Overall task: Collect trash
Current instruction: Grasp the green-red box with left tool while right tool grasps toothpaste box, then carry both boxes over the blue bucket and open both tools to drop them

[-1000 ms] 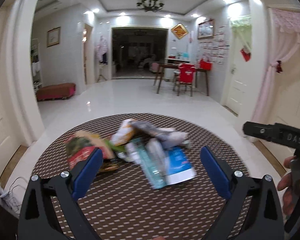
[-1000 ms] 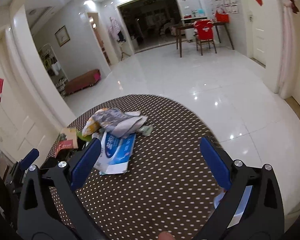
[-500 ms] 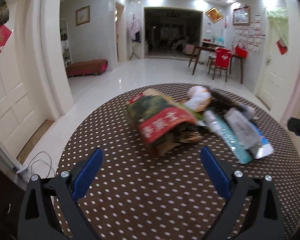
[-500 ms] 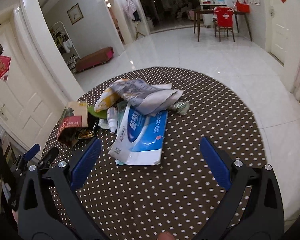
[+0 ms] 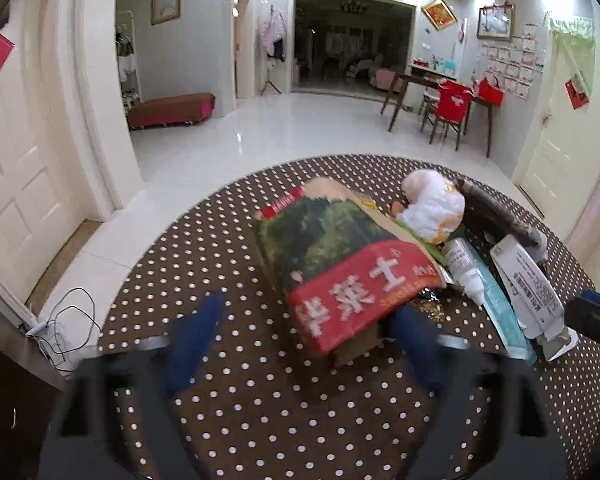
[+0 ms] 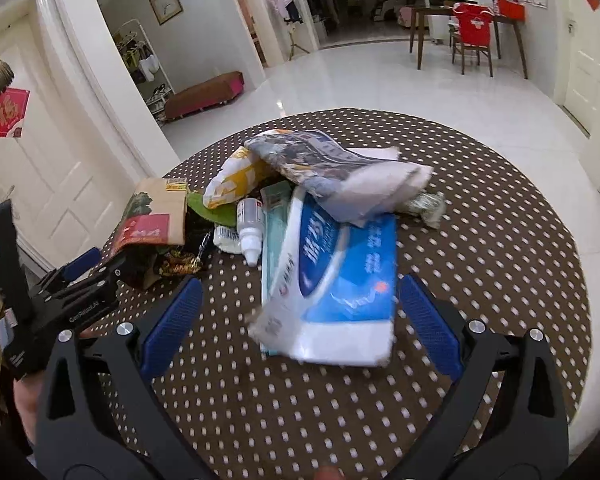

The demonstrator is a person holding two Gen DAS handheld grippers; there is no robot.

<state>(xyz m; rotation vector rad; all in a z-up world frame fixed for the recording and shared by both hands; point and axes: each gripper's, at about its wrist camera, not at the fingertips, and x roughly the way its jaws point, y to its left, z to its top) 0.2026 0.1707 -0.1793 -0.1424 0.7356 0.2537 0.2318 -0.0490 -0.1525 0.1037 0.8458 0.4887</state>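
Note:
A pile of trash lies on a round brown polka-dot table (image 5: 260, 420). A red and green paper bag (image 5: 340, 264) sits just ahead of my open left gripper (image 5: 304, 344), whose right finger is next to the bag's near edge. The bag also shows in the right wrist view (image 6: 152, 220). A blue and white wrapper (image 6: 340, 280) lies between the spread fingers of my open right gripper (image 6: 300, 320). A small white bottle (image 6: 249, 232), a yellow and white bag (image 6: 236, 176) and a grey crumpled bag (image 6: 332, 168) lie behind it. The left gripper (image 6: 76, 276) appears at the left.
The table (image 6: 500, 240) stands on a glossy white tile floor (image 5: 300, 132). A white door (image 5: 16, 184) and cables on the floor (image 5: 60, 332) are at the left. A dark table with a red chair (image 5: 448, 112) stands far back.
Both grippers have moved closer to the pile. The left one has come up to the red and green bag, the right one to the blue and white wrapper. Both stay open.

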